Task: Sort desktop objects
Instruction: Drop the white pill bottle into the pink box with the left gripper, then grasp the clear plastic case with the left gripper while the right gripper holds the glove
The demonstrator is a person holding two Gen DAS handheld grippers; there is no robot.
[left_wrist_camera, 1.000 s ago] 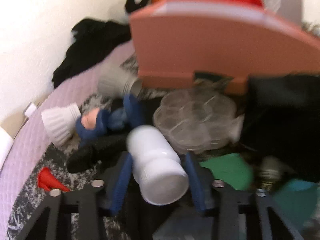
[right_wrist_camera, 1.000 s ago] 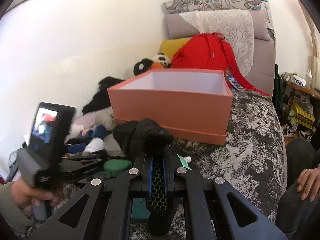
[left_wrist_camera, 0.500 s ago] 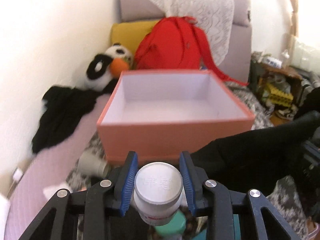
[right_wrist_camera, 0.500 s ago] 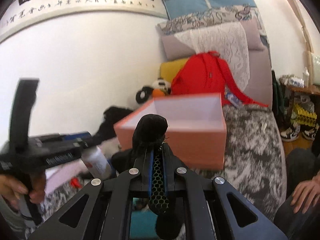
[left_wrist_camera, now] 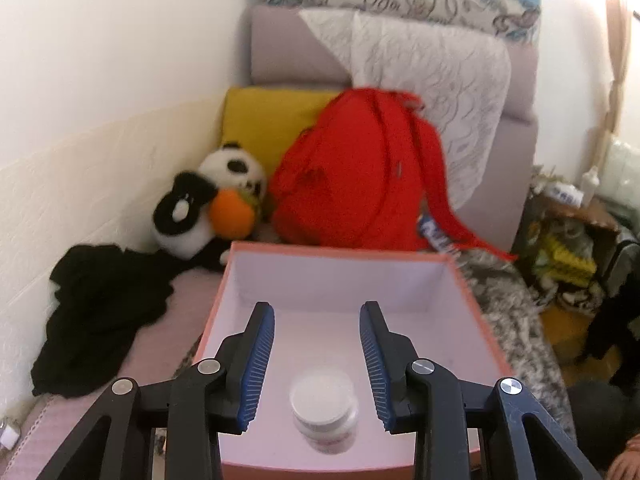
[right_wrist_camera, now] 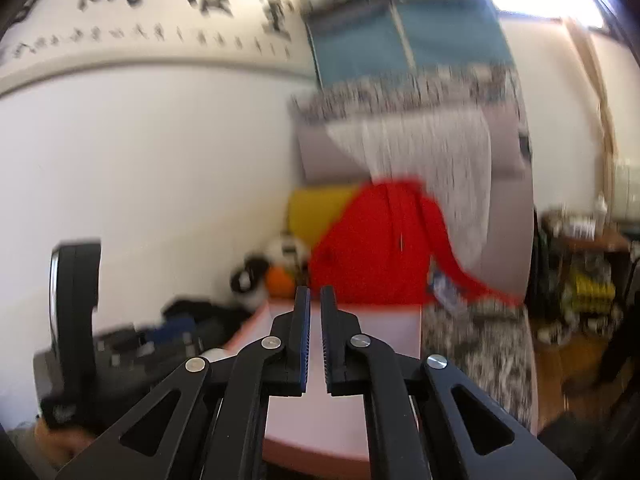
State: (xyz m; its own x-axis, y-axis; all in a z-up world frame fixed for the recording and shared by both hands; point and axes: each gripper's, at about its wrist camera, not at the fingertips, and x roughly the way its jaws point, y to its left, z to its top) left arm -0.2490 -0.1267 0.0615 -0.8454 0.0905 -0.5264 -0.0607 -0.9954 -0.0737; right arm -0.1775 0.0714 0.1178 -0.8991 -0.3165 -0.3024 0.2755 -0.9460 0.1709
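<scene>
Behind, red backpack (left_wrist_camera: 360, 172), panda toy (left_wrist_camera: 208, 208), black cloth (left_wrist_camera: 100, 312)

The left gripper (left_wrist_camera: 317, 312) is held with its two blue-padded fingers (left_wrist_camera: 260, 360) spread apart, angled downward, and nothing is pressed between the pads. The right gripper (right_wrist_camera: 314, 295) is held almost level, its fingers brought nearly together with only a thin slit left between the blue pads, and nothing is gripped there. In the right wrist view, the left gripper's black body is seen at the left edge, blurred, with part of a hand (right_wrist_camera: 60, 446) beneath it.
</scene>
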